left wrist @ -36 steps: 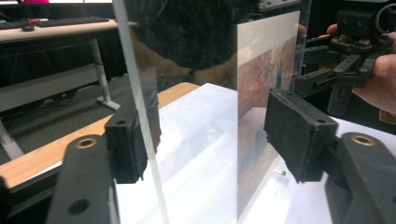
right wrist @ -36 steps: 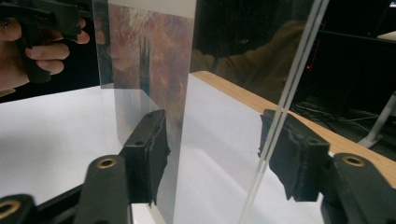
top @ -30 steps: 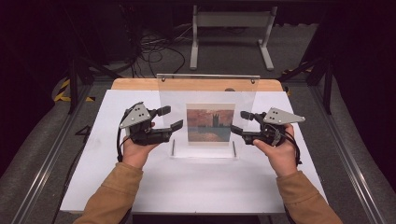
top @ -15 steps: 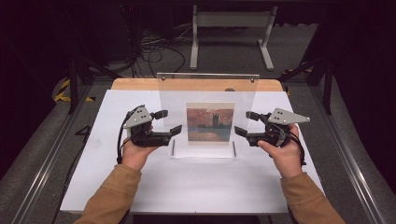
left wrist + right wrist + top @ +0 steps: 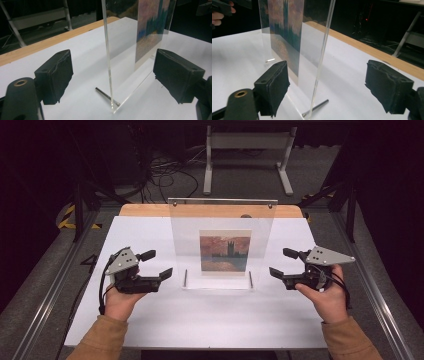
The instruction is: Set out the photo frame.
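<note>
The left claw (image 5: 156,264) sits on the white worktop (image 5: 210,320), held in a person's left hand (image 5: 120,300). Its two black jaws are spread wide with nothing between the pads but air and the edge of the stand. The right claw (image 5: 284,263) is held in the right hand (image 5: 325,295) on the other side, and its jaws are wide apart too.

Between the two claws stands a tall clear plastic picture stand (image 5: 222,220). It is upright, near each claw but touching neither. From the left claw it lies to the inside, toward the right claw; from the right claw it lies to the inside, toward the left one.

Inside the stand is a small painted picture in red, orange and dark blue (image 5: 225,251). It seems to show a dark tower against a red sky, though it is too small to be sure.

In the left gripper view, the thin clear edge of the stand (image 5: 107,50) rises just ahead, between the two black pads (image 5: 53,75). A short silver metal pin (image 5: 106,96) sticks out at its foot. In the right gripper view, the clear edge (image 5: 322,55) also rises between the jaws, with another silver pin (image 5: 315,108) at the bottom.

Past the far side of the stand, a light brown wooden strip (image 5: 150,210) runs along the back of the worktop.
</note>
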